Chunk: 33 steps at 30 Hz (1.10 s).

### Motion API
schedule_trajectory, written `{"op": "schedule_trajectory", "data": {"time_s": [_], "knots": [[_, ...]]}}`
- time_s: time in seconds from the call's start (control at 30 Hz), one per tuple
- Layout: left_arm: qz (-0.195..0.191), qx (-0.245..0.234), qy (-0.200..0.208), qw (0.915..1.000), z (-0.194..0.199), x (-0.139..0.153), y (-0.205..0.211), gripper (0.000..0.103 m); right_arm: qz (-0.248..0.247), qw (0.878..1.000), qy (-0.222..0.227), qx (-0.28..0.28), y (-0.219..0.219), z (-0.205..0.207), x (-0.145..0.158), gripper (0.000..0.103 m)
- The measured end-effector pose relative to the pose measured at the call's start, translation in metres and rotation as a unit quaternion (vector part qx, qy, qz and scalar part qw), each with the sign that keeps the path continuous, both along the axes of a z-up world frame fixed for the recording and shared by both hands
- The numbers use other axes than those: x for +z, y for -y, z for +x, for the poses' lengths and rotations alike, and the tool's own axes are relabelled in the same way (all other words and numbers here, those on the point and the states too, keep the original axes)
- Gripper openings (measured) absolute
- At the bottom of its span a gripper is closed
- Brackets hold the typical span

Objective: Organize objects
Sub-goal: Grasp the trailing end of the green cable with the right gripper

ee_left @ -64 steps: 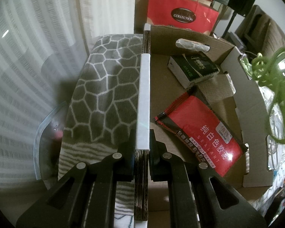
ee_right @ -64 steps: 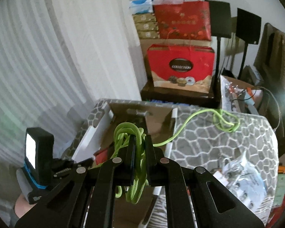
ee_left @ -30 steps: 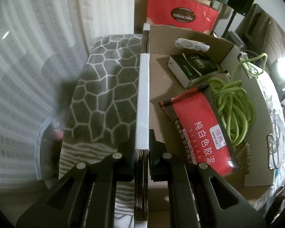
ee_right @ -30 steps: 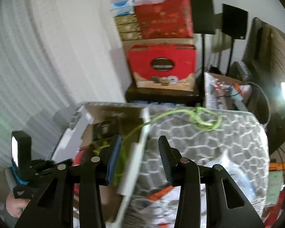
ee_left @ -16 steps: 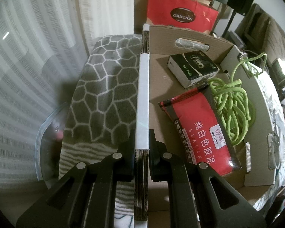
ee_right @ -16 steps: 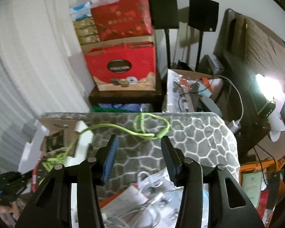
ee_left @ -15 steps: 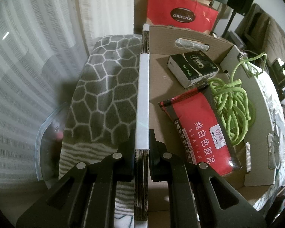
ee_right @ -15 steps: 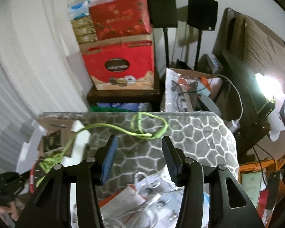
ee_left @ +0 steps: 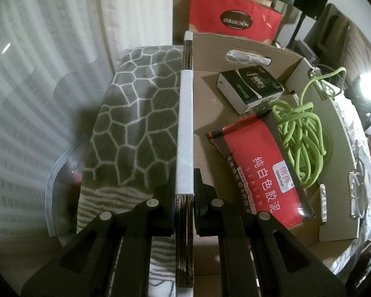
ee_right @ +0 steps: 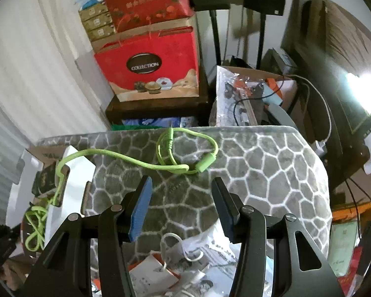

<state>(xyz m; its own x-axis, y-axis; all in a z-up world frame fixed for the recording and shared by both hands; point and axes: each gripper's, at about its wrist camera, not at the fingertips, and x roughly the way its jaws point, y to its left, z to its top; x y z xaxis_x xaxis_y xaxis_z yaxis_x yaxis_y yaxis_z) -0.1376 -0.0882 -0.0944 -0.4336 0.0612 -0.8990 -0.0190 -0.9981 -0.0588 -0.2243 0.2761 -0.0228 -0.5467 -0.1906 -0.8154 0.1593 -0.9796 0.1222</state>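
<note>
Released since two seconds ago, the lime-green braided cord point(ee_left: 301, 133) lies coiled inside the brown cardboard box point(ee_left: 235, 47), tail trailing rightward over its wall. Right gripper point(ee_right: 183, 205) fingers gape empty; left gripper point(ee_left: 184, 193) fingers clamp the box's left wall.

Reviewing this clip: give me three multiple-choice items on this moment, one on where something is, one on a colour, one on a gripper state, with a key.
1. Where does the green rope lie?
A. Wholly inside the cardboard box
B. Partly in the box, with its end trailing over the wall onto the patterned blanket
C. Wholly on the blanket

2. What colour is the sealant pouch?
A. Red
B. Blue
C. Yellow

3. How is the right gripper?
A. Shut on the rope
B. Shut on nothing
C. Open, holding nothing

Key: 1 B, a bundle lies in the box and a loop on the blanket; 2 A, its printed face is red; 3 C, its fingers stand wide apart above the blanket.
</note>
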Motion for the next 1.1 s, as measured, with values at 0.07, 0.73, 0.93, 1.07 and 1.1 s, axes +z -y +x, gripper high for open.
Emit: {"op": "schedule_trajectory", "data": {"time_s": [0.07,0.73,0.93,1.07,1.1], "knots": [[-0.001,0.0,0.0,1.0,0.0,0.0,0.0,0.01,0.009,1.0,0.002,0.002,0.006,-0.006,-0.004,0.051],[-0.002,0.0,0.0,1.0,0.001,-0.001,-0.004,0.01,0.038,0.998,0.032,0.027,0.032,-0.052,-0.043,0.017],[-0.002,-0.001,0.0,1.0,0.001,-0.001,-0.004,0.01,0.027,0.999,0.028,0.022,0.027,-0.048,-0.038,0.006],[-0.001,0.001,0.001,1.0,0.0,-0.001,-0.003,0.01,0.024,0.999,0.016,0.023,0.027,-0.041,-0.025,0.005],[-0.001,0.001,0.001,1.0,0.0,-0.002,-0.003,0.01,0.023,0.999,0.011,0.022,0.028,-0.038,-0.02,0.005]]}}
